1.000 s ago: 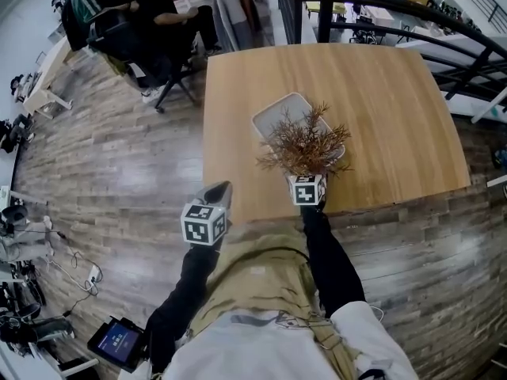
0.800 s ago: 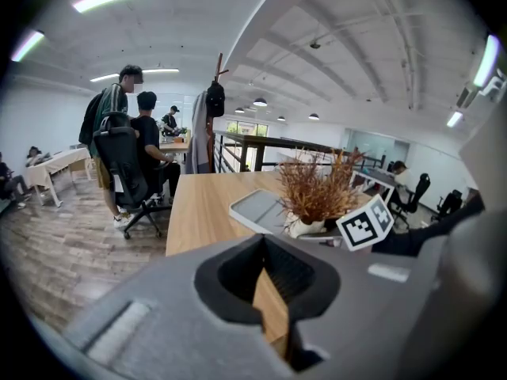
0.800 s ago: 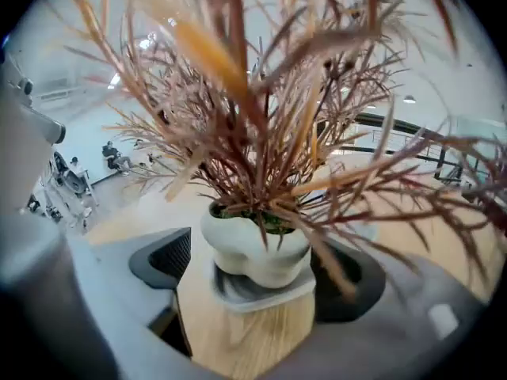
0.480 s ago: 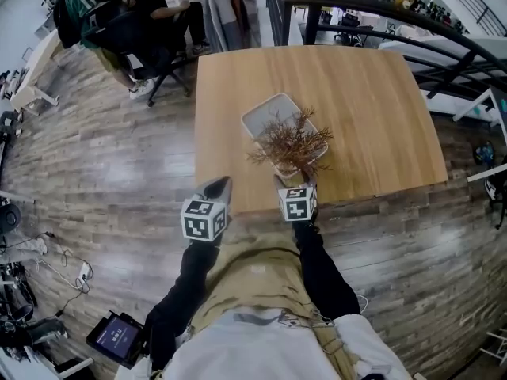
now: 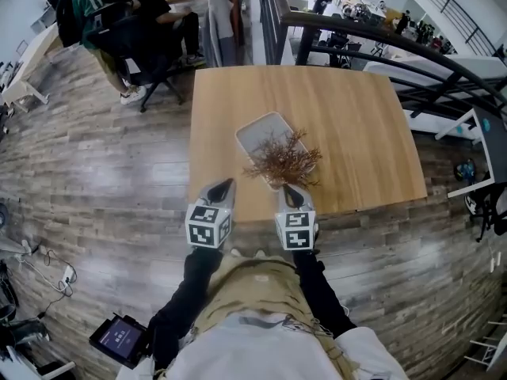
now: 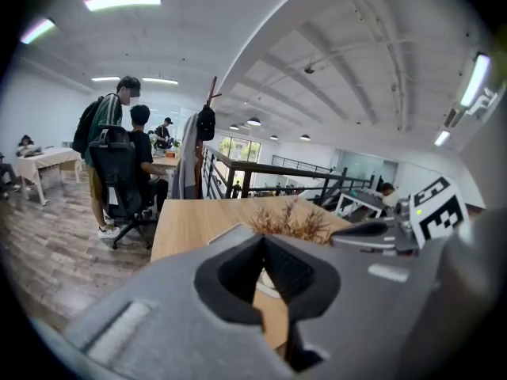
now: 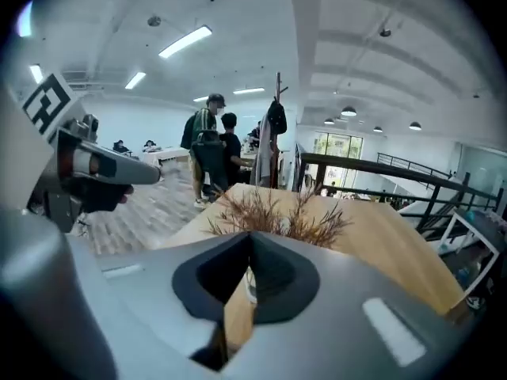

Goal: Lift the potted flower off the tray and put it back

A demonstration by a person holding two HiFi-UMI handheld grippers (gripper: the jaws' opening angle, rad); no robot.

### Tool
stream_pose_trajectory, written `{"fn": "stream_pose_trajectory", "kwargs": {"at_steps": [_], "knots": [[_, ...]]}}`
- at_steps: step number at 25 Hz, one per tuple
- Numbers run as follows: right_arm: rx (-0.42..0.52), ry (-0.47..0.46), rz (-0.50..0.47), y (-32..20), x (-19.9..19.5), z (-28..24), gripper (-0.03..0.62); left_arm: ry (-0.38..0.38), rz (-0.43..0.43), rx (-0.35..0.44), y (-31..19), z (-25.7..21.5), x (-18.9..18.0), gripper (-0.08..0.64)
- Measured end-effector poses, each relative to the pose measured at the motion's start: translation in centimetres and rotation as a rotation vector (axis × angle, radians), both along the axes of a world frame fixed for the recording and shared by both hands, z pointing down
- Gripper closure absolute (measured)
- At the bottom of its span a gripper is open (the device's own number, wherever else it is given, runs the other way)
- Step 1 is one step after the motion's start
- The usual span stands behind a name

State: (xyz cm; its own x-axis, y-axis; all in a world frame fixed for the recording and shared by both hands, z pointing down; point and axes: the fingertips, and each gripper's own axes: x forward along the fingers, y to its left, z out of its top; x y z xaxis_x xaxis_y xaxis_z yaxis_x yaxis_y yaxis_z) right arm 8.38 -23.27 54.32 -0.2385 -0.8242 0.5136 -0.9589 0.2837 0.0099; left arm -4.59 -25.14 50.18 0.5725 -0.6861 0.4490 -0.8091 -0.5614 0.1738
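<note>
At frame centre, the potted flower [image 5: 281,161] sits on the tray [image 5: 261,127]; below it, left gripper [image 5: 221,189] and right gripper [image 5: 290,195] (both empty) have jaws pressed together.

A head-worn camera looks steeply down on the table [image 5: 356,117], with the left gripper [image 5: 223,187] and right gripper [image 5: 286,191] close below it at lower middle and the flower [image 5: 281,161] just beyond their tips. A camera on each gripper sits low and tight behind its own jaws, facing out across the tabletop toward the railing [image 6: 269,169] and the people [image 6: 119,157] behind. All three views share the table, flower and tray [image 5: 261,129], and each gripper view catches the other gripper at its edge.
</note>
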Motion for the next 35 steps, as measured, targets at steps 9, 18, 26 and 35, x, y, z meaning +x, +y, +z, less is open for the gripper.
{"fn": "stream_pose_trajectory", "kwargs": {"at_steps": [9,18,26,35], "knots": [[0.21,-0.057,-0.068,-1.7,-1.9,-12.7,0.588,0.007,-0.007,0.195,-2.7,-8.4,0.4,0.558],[0.344,-0.079,-0.081,-3.1,-5.0,-17.1,0.588,0.013,0.018,0.296,-4.1,-11.9,-0.8,0.558],[0.357,-0.082,-0.066,-3.2,-4.5,-17.3,0.588,-0.003,0.02,0.3,-4.6,-11.9,-0.7,0.558],[0.359,-0.103,-0.054,-3.5,-4.1,-17.3,0.589,-0.002,0.017,0.304,-4.6,-12.0,-0.7,0.558]]}}
